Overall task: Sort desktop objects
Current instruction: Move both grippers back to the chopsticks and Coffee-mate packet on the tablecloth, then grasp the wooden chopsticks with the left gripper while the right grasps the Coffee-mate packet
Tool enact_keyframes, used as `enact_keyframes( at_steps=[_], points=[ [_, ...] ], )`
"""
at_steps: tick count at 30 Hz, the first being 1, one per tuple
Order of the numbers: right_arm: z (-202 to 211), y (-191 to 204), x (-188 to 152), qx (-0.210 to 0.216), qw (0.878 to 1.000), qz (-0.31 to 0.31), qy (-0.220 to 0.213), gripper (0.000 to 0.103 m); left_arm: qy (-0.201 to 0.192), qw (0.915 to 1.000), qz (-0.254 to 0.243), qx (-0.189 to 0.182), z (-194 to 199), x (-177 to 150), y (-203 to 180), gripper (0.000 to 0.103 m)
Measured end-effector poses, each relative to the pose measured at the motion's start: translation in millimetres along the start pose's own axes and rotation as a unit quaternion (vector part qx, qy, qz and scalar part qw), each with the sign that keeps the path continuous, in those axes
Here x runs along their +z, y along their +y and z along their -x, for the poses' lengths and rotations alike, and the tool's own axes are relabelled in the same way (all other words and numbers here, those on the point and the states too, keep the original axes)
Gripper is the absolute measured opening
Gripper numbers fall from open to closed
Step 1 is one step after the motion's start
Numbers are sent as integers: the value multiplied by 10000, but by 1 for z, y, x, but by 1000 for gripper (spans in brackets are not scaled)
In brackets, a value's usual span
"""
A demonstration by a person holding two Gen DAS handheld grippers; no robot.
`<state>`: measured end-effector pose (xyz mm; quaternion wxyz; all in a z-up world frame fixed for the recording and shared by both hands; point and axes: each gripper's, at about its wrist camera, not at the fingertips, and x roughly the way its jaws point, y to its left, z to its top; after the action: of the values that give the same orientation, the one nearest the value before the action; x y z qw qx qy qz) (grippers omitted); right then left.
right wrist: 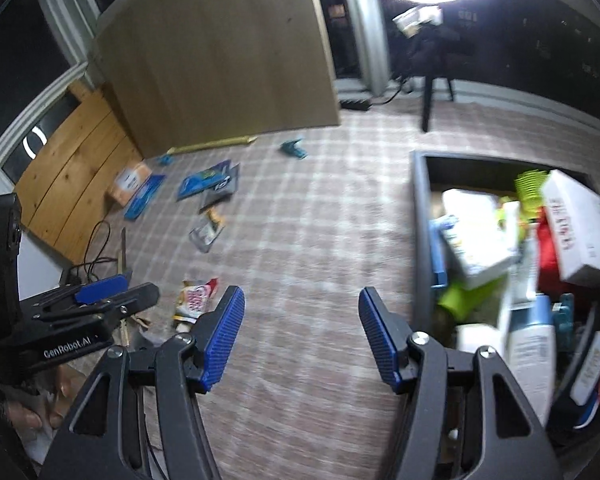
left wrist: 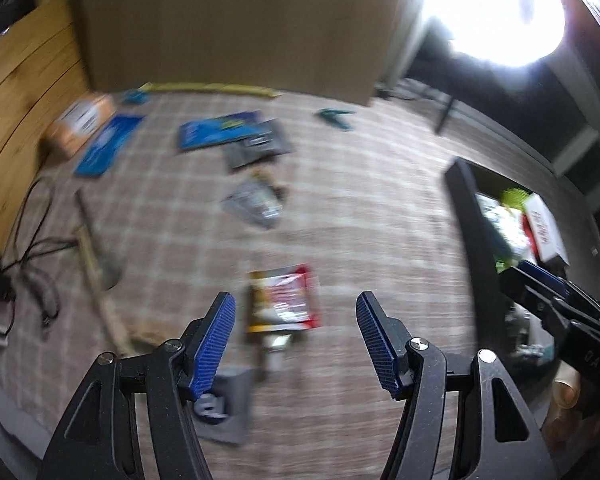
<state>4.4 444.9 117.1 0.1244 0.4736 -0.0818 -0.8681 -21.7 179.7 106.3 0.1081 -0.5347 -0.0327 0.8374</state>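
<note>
We've got both grippers up over the checked tablecloth (left wrist: 380, 208) with nothing in either one. The left gripper (left wrist: 296, 336) has its blue pads spread wide, empty air between them, and it isn't touching anything. Just beyond its fingertips, a bit toward its left finger, lies a red and yellow snack packet (left wrist: 282, 302), flat on the cloth, with a small pale thing we can't make out poking from its near edge. Under the left finger sits a grey card with a white logo (left wrist: 220, 404). The right gripper (right wrist: 302, 336) is just as wide apart and just as empty, only bare cloth showing between the pads. Straight to its right, close by, is the dark bin (right wrist: 419, 216), already stuffed with boxes, a white bottle and something lime green. Further out ahead of both grippers is the scatter: a clear crinkly packet (left wrist: 254, 202), a grey pouch (left wrist: 258, 148) overlapping a blue packet (left wrist: 216, 130), another blue packet (left wrist: 108, 146) beside an orange box (left wrist: 80, 122), and a little teal clip (left wrist: 334, 117) near a big cardboard panel (left wrist: 236, 24). Everything's motion-blurred, so labels are unreadable.
</note>
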Motion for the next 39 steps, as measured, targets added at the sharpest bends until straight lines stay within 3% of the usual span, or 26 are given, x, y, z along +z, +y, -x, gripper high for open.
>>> enact_keyframes(
  at_steps=[9, 17, 22, 30, 37, 39],
  points=[
    [-58, 51, 0, 144, 9983, 281, 482, 59, 375, 9944, 886, 437, -27, -13, 97, 61],
    [-115, 82, -5, 265, 9941, 277, 1013, 59, 695, 9870, 1305, 638, -55, -25, 147, 60],
    [-142, 95, -7, 248, 9906, 238, 1323, 59, 715, 9858, 1378, 638, -60, -26, 158, 60],
    [-165, 131, -13, -221, 9848, 889, 1473, 60, 701, 9866, 1239, 792, -62, -26, 160, 53],
    [-171, 139, -10, -561, 9792, 1238, 1506, 59, 635, 9849, 1306, 946, -57, -30, 170, 35],
    [-171, 137, -8, -632, 9787, 1250, 1501, 52, 616, 9850, 1217, 1053, -57, -32, 168, 30]
  ],
)
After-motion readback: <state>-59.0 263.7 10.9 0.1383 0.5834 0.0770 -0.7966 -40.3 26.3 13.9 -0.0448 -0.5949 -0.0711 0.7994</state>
